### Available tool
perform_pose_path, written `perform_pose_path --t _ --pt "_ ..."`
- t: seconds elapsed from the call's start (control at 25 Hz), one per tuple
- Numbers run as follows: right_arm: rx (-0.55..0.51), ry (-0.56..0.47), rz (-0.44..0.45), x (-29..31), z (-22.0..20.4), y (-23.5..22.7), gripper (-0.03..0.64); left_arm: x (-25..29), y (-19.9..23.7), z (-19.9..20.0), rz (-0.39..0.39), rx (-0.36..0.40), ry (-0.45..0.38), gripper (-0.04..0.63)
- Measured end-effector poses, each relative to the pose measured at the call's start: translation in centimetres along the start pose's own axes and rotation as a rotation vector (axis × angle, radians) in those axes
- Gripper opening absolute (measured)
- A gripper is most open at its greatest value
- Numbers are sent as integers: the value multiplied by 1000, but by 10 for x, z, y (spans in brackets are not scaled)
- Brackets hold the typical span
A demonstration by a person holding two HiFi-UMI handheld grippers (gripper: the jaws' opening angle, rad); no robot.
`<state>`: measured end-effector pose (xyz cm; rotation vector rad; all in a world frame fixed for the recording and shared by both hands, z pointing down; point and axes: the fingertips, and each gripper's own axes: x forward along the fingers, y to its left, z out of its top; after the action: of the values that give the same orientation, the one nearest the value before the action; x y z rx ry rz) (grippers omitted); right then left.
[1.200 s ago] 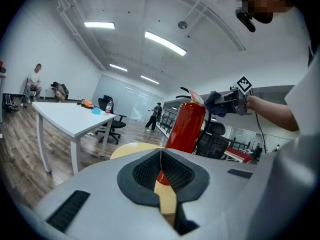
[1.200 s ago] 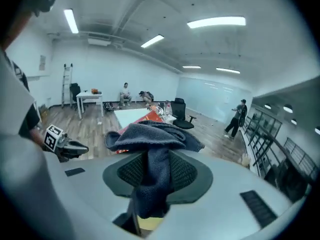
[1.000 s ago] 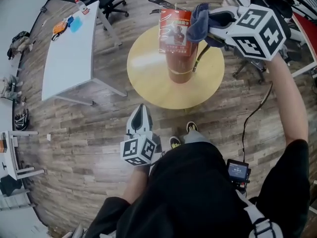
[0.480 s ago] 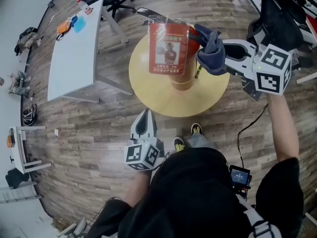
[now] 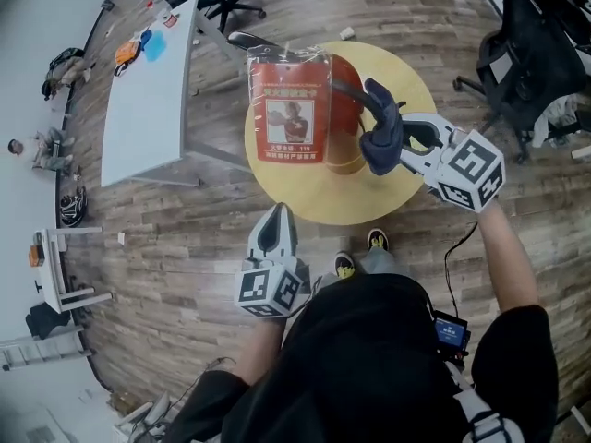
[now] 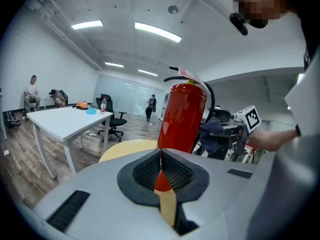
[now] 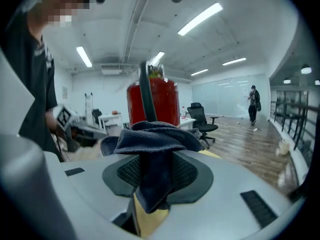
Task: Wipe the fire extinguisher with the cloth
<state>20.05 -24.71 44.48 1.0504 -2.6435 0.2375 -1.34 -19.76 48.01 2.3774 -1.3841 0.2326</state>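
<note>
Your right gripper (image 5: 395, 146) has its jaws clamped on a dark blue cloth (image 5: 380, 129). The cloth bunches up ahead of the jaws, just beside the right side of the red fire extinguisher (image 5: 347, 100). You cannot tell from any view whether cloth and cylinder actually touch.

The extinguisher stands upright on a round yellow table (image 5: 319, 201), set toward the table's far side. A bare arc of tabletop lies between it and the near edge. A red printed tag (image 5: 290, 109) hangs at its top, and its black hose (image 5: 355, 90) curves toward the cloth.

Your left gripper (image 5: 276, 220) has its jaws closed together with nothing between them. It hangs low over the wood floor (image 5: 175, 247), off the table's near edge and pointing at the extinguisher.

A white table (image 5: 148, 100) stands to the left, with a strip of open floor between it and the round one. A black office chair (image 5: 526, 53) stands beyond the right rim.
</note>
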Motion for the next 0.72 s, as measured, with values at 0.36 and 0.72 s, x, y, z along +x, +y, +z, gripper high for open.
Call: perform_pose_path --t 0.36,0.72 --pt "-30 96 -93 57 -117 -25 141 8 -11 -1 37 7 9 23" --pt "13 174 -112 85 -198 -31 138 -3 -3 -3 97 15 17 23"
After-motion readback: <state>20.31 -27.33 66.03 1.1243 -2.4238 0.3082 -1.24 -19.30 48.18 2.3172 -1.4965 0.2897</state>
